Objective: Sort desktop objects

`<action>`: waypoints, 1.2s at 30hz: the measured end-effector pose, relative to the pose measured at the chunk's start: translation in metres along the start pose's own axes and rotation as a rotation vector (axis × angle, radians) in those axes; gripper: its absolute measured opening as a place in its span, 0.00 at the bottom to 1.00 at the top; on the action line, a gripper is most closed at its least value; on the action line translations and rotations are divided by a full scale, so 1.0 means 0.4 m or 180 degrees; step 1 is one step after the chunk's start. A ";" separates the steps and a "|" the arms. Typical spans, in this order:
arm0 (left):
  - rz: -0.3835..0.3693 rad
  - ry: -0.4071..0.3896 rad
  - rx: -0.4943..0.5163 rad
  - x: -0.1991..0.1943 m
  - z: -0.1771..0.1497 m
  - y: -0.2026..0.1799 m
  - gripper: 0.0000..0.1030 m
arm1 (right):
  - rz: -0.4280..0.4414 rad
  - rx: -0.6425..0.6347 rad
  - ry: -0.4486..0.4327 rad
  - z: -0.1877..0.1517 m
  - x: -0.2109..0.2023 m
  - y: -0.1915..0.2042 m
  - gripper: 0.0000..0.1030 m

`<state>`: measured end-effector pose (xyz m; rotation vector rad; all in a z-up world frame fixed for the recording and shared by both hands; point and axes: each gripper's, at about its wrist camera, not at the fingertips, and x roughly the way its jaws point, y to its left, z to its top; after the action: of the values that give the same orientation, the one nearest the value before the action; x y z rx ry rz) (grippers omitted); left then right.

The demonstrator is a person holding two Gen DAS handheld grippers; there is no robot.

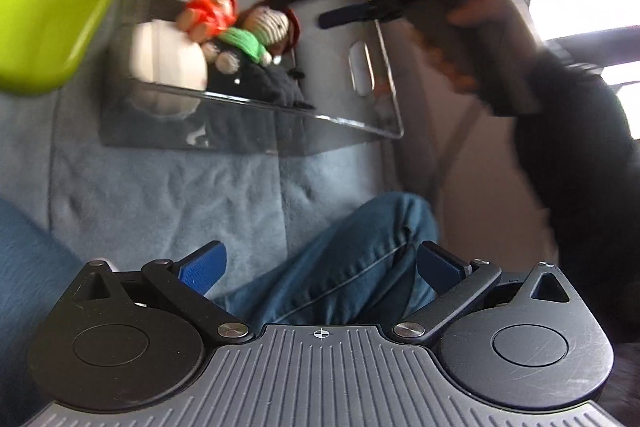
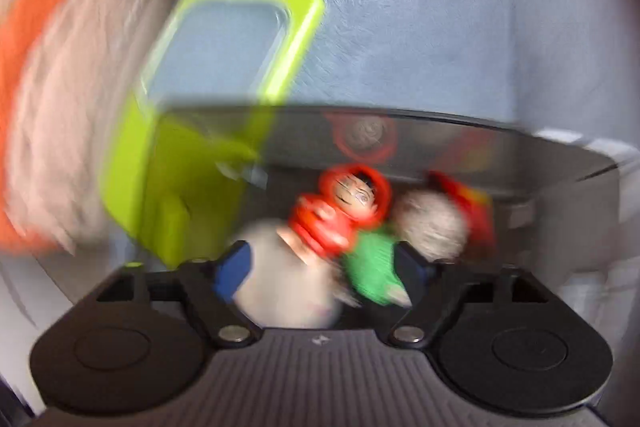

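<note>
A clear acrylic box (image 1: 352, 125) lies on the blue blanket and holds small toys. Among them are a white round toy (image 1: 168, 57), a red-hooded figure (image 1: 208, 13), a knitted doll with a green scarf (image 1: 260, 35) and something dark (image 1: 276, 83). My right gripper (image 1: 316, 7) hangs over the box from the upper right. In its own view it (image 2: 324, 267) stands open, pointing down at the red-hooded figure (image 2: 344, 211) and the white toy (image 2: 280, 287), and its pads press on nothing. My left gripper (image 1: 320, 265) is open and empty, low over a leg in jeans.
A lime-green container (image 1: 44, 19) with a clear lid stands left of the box, also in the right wrist view (image 2: 200, 147). The person's knee in jeans (image 1: 352, 259) lies under the left gripper. An orange and beige cloth (image 2: 48, 75) sits at far left.
</note>
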<state>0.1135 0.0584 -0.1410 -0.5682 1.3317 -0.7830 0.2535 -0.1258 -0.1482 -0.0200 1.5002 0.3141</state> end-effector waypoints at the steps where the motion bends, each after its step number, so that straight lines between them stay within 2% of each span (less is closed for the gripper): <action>1: 0.0065 0.0058 0.0093 0.017 0.007 -0.020 1.00 | -0.0145 -0.0201 0.0072 -0.024 -0.013 0.002 0.82; 3: 0.0100 0.0146 0.0335 0.047 0.011 -0.073 1.00 | -0.0323 -0.0455 0.0201 -0.074 -0.018 0.003 0.81; 6: 0.0058 0.0232 0.0610 0.068 0.010 -0.143 1.00 | -0.0402 -0.0561 0.0320 -0.117 0.022 0.014 0.80; 8: 0.0150 0.0234 0.0755 0.072 0.004 -0.176 1.00 | -0.0486 -0.0611 0.0391 -0.131 0.068 0.021 0.80; 9: 0.0206 0.0229 0.0819 0.072 0.000 -0.191 1.00 | -0.0550 -0.0630 0.0440 -0.135 0.093 0.024 0.76; 10: 0.0258 0.0224 0.0875 0.072 -0.003 -0.203 1.00 | -0.0632 -0.0649 0.0502 -0.144 0.111 0.024 0.68; 12: 0.0321 0.0218 0.0892 0.069 -0.011 -0.210 1.00 | -0.0790 -0.0722 0.0663 -0.152 0.166 0.037 0.59; 15: 0.0346 0.0224 0.0847 0.070 -0.014 -0.205 1.00 | -0.1044 -0.1044 0.0658 -0.170 0.169 0.066 0.53; 17: 0.0336 0.0225 0.0810 0.071 -0.012 -0.201 1.00 | -0.1253 -0.1222 0.0655 -0.178 0.153 0.077 0.53; 21: 0.0302 0.0254 0.0819 0.078 -0.009 -0.206 1.00 | -0.1934 -0.1617 0.0684 -0.198 0.145 0.074 0.54; 23: 0.0340 0.0282 0.0847 0.079 -0.012 -0.207 1.00 | -0.1820 -0.1580 0.0682 -0.201 0.140 0.064 0.56; 24: 0.0367 0.0292 0.0860 0.080 -0.014 -0.207 1.00 | -0.1741 -0.1525 0.0668 -0.202 0.138 0.060 0.60; 25: 0.0394 0.0291 0.0857 0.080 -0.016 -0.206 1.00 | -0.1682 -0.1485 0.0629 -0.203 0.134 0.057 0.70; 27: 0.0406 0.0279 0.0824 0.077 -0.014 -0.198 1.00 | -0.1639 -0.1439 0.0530 -0.201 0.118 0.055 0.79; 30: 0.0324 0.0176 0.0737 0.052 0.002 -0.175 1.00 | -0.1547 -0.1326 0.0350 -0.189 0.067 0.052 0.80; 33: 0.0244 -0.0053 0.0568 0.006 0.031 -0.144 1.00 | -0.1427 -0.1099 0.0018 -0.162 -0.015 0.047 0.80; 36: 0.0072 -0.0252 0.0351 -0.034 0.051 -0.101 1.00 | -0.1043 -0.0601 -0.0453 -0.125 -0.074 0.015 0.83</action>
<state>0.1259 0.0420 -0.0985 -0.4910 1.2125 -0.8024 0.2023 -0.1362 -0.1218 -0.3828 1.2970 0.1868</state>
